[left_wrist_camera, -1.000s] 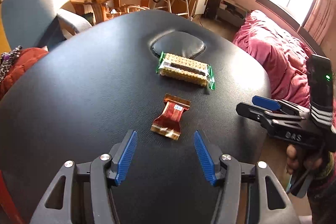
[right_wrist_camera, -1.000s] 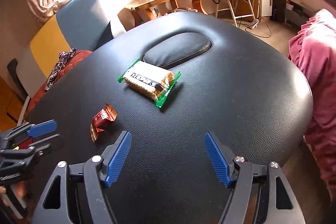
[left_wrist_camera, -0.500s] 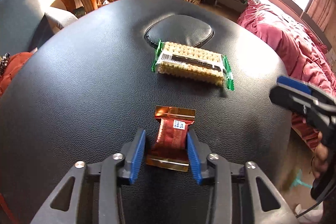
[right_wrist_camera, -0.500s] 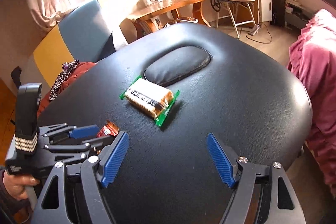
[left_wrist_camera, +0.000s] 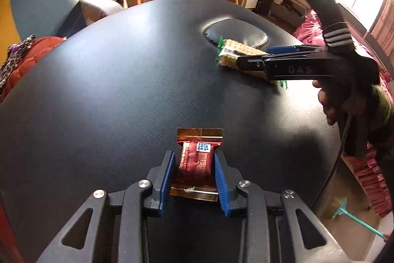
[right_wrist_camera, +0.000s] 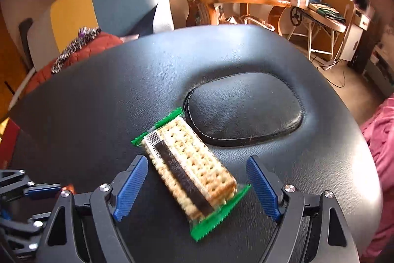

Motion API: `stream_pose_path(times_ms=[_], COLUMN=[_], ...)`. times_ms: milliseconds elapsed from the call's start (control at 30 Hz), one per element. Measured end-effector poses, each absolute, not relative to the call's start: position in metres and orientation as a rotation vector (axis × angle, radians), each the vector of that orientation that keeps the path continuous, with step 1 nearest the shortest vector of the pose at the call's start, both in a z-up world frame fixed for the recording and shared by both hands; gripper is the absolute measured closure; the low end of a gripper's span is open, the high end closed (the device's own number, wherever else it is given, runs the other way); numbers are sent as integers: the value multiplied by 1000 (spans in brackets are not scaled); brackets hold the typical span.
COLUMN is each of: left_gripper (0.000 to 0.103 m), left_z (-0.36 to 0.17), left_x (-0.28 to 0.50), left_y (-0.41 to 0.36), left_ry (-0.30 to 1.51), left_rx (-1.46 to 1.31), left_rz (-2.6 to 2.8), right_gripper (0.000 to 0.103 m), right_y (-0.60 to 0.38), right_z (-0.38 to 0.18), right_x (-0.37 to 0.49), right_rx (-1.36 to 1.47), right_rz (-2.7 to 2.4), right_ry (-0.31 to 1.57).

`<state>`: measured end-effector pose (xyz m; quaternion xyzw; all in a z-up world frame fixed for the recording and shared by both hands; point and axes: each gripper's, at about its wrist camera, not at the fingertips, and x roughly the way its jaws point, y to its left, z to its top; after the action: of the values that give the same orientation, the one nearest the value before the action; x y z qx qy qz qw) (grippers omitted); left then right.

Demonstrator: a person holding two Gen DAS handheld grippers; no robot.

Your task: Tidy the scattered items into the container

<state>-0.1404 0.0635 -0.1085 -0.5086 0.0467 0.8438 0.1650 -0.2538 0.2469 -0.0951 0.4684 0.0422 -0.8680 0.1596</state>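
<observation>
The cracker packet [right_wrist_camera: 189,171] lies slantwise between the right gripper [right_wrist_camera: 197,186]'s just-widened jaws, while the left gripper [left_wrist_camera: 194,179], jaws just narrowed, clamps the red chocolate wrapper [left_wrist_camera: 195,162].

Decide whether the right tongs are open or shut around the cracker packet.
Open. The right tongs straddle the cracker packet, their blue pads clear of it on both sides; they have just been widening.

Your red foil-wrapped chocolate [left_wrist_camera: 195,162], with gold crimped ends and a small white-and-blue label, is lying flat on the black padded surface [left_wrist_camera: 123,90], lengthwise toward you. Your cracker pack [right_wrist_camera: 189,169], clear wrap with green serrated ends and a dark stripe, is lying flat and diagonal, one corner just beside the oval cushion inset [right_wrist_camera: 243,110].
</observation>
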Motion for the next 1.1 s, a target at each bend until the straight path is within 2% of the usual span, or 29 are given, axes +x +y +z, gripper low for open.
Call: stream_pose_path(times_ms=[67, 133, 200, 633, 833, 967, 1033, 1100], left_gripper=[71, 71, 71, 72, 54, 54, 54, 54], left_z=[-109, -108, -109, -110, -106, -98, -96, -94], left_x=[-132, -123, -112, -41, -19, -4, -3, -6], left_y=[51, 37, 22, -47, -68, -75, -74, -71], left_ry=[101, 56, 12, -157, -237, -239, -206, -181], left_rx=[-1462, -1475, -1485, -1536, -1537, -1499, -1486, -1474], left_rz=[2424, 2444, 2467, 2591, 2621, 2648, 2656, 2650], right_gripper=[21, 41, 49, 49, 46, 43, 35, 35], right_y=[239, 232, 227, 146, 123, 118, 123, 132], right_z=[-102, -101, -99, -103, -101, -91, -87, -86], right_x=[-256, -249, -239, -115, -84, -73, -67, -64], right_rx=[1378, 1370, 1364, 1310, 1316, 1293, 1283, 1295], right_rz=[-2458, -2456, -2457, -2376, -2321, -2337, -2363, -2398], right_ry=[193, 236, 245, 229, 121, 62, 16, -26])
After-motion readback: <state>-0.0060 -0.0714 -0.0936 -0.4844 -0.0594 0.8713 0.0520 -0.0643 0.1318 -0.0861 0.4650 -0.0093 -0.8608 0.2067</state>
